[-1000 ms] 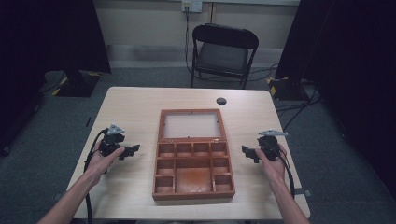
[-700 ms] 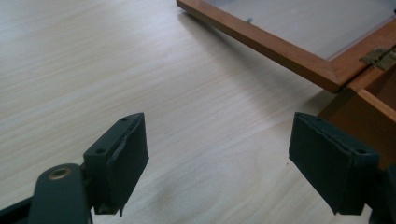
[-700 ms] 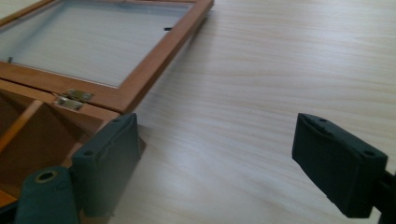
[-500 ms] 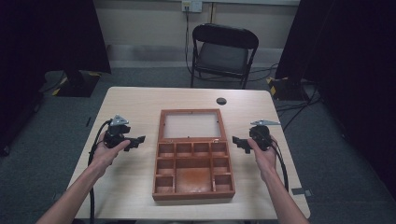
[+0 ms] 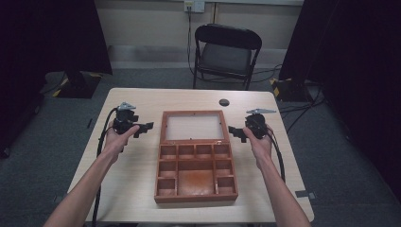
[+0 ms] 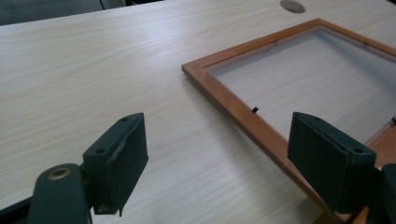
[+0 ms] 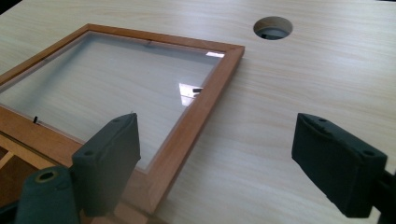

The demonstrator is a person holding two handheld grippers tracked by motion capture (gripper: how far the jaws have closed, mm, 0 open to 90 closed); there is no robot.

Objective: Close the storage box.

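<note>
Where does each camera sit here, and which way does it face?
High view: above the near table edge, looking forward and down on the wooden box; forearms, left tongs, right tongs show.
Left gripper view: on the left tongs, facing the glass lid.
Right gripper view: on the right tongs, facing that lid.
All share the lid.

Surroundings: counter, chair, floor, curtains and wall fittings

The counter has a pale wood-grain top with rounded corners; a round cable hole sits near its far edge, right of centre. A black folding chair stands on the grey carpet floor just beyond the far edge, facing the counter. Black curtains hang at far left and far right. A wall outlet is mounted on the light wall behind the chair, with a cable running down from it. Yellow-and-black striped blocks lie on the floor near the right curtain.
</note>
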